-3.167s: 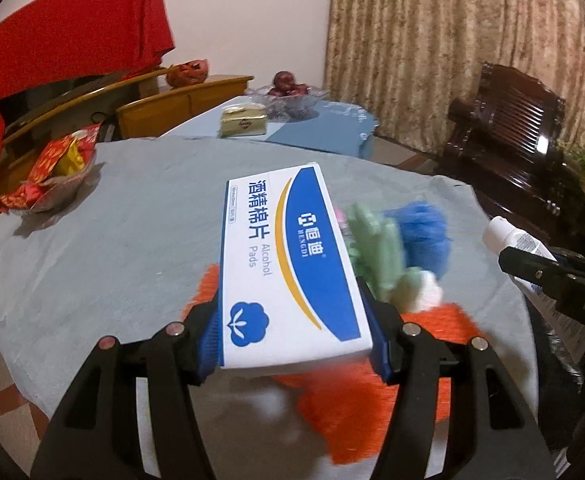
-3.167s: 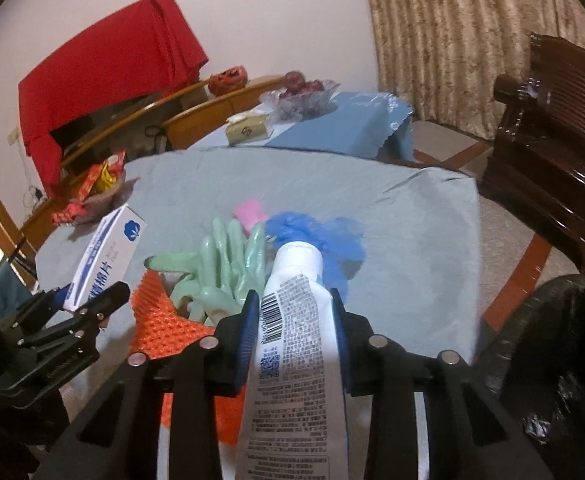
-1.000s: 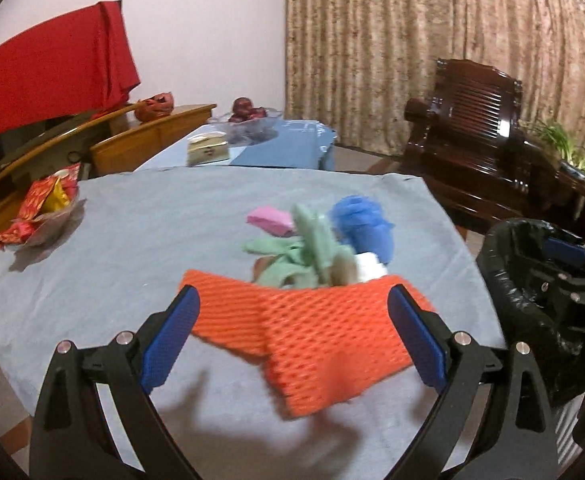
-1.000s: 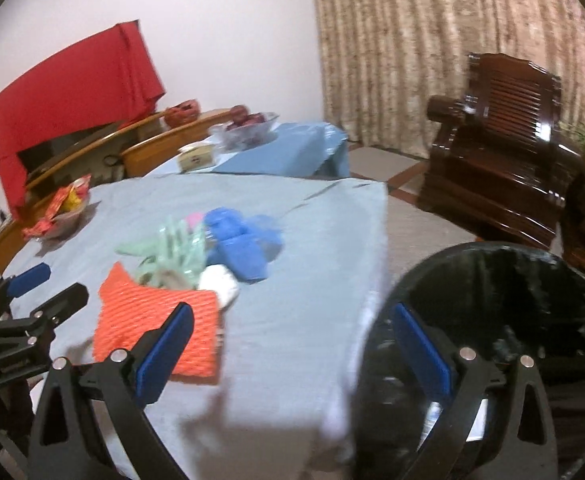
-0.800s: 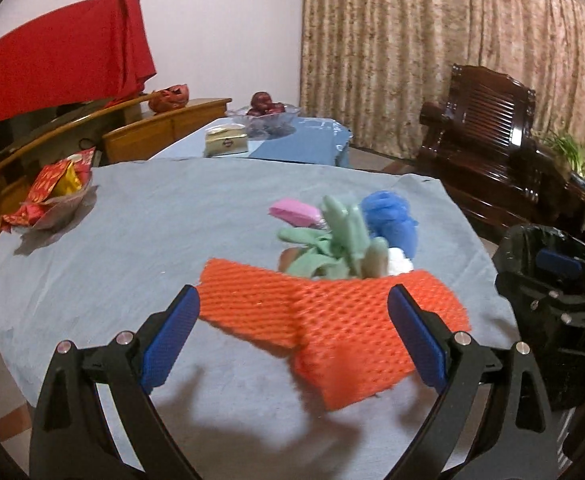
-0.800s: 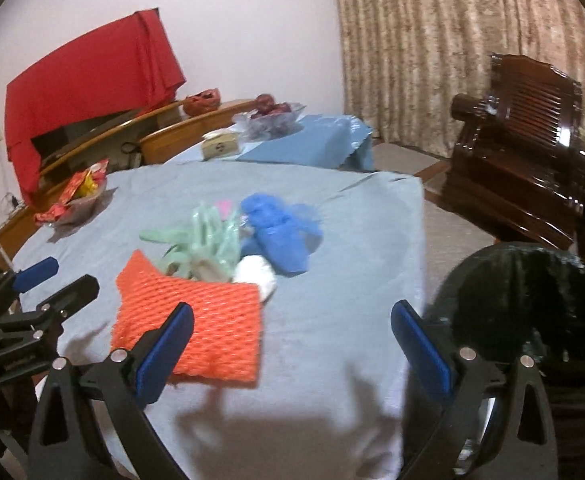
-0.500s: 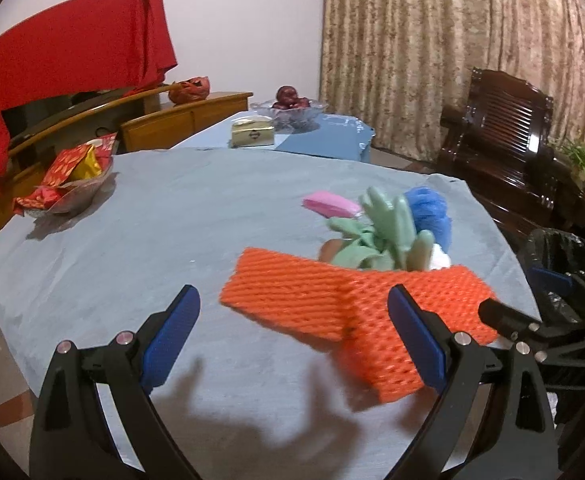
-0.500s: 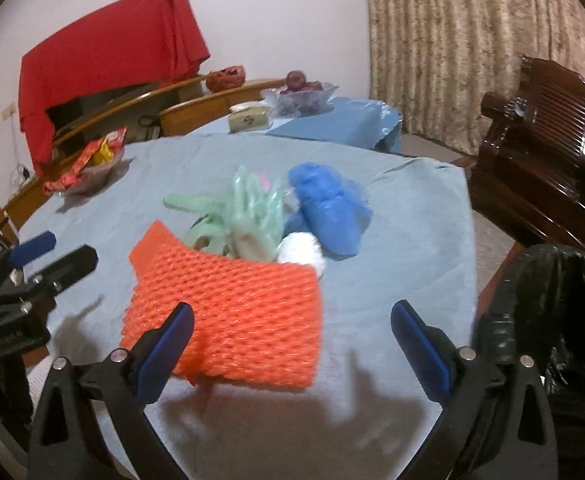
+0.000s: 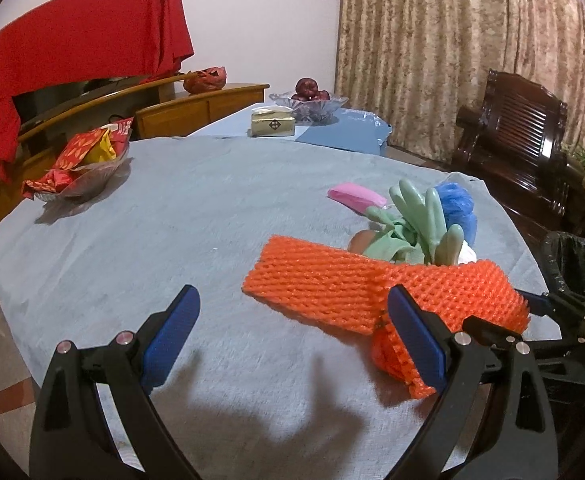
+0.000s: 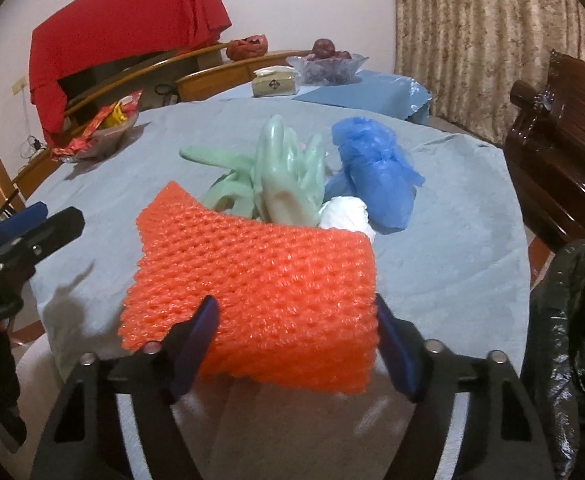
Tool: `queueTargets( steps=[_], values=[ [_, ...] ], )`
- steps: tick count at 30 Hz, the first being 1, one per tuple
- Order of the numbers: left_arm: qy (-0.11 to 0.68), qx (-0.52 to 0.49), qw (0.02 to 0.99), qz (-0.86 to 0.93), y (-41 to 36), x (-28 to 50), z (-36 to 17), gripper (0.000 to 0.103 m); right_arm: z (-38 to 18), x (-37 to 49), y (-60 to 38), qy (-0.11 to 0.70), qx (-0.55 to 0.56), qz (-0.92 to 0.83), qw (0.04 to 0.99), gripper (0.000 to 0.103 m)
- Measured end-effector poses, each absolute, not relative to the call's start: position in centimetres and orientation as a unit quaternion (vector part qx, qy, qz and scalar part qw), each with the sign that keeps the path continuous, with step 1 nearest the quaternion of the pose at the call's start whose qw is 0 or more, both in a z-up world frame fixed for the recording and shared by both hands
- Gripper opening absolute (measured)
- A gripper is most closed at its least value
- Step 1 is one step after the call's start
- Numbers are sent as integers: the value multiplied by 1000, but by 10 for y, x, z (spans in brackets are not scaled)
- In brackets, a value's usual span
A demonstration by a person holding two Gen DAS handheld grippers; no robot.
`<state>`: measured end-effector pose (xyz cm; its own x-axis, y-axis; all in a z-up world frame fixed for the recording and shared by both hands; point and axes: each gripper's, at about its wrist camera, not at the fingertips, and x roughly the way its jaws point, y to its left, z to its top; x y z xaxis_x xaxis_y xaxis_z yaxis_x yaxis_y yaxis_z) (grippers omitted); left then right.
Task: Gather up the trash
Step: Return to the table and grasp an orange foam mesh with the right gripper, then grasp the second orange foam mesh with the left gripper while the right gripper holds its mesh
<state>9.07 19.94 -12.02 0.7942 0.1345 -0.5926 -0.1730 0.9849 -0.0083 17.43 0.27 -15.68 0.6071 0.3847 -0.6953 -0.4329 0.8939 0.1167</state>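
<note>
An orange foam net [image 9: 356, 280] lies on the grey tablecloth, its near end over the table's front edge; it also shows in the right wrist view [image 10: 260, 272]. Behind it lie green rubber gloves [image 10: 280, 176], a blue plastic cover [image 10: 376, 172], a white wad [image 10: 344, 212] and a pink packet [image 9: 356, 196]. My right gripper [image 10: 296, 344] is open with its jaws on either side of the net's near end. My left gripper [image 9: 292, 336] is open and empty, left of the net. A black trash bag [image 10: 568, 320] stands at the right.
A glass bowl of red snack packets [image 9: 80, 164] sits at the table's far left. A tissue box [image 9: 272, 122] and a fruit bowl [image 9: 310, 100] stand on the blue side table behind. A dark wooden armchair [image 9: 520, 140] stands at the right.
Both grippers let go of the box and the tube earlier and are open. Both have swung back from the trash bag to the table; the right gripper has closed in around the orange net.
</note>
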Motion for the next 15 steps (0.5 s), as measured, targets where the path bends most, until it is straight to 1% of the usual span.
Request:
queueTargets(
  steps=[2,5,15],
  values=[
    [312,-31,946,80,198,92,-120,92,-157,175,2,384,-26,238,892,51],
    [312,-28,947,77,195,92,-119,92,-155,175,-1,383,-24,248,889,44],
    [311,-23,947,71,184,92,-118,92,-132,166,-25,361,0,251,898,42]
  ],
)
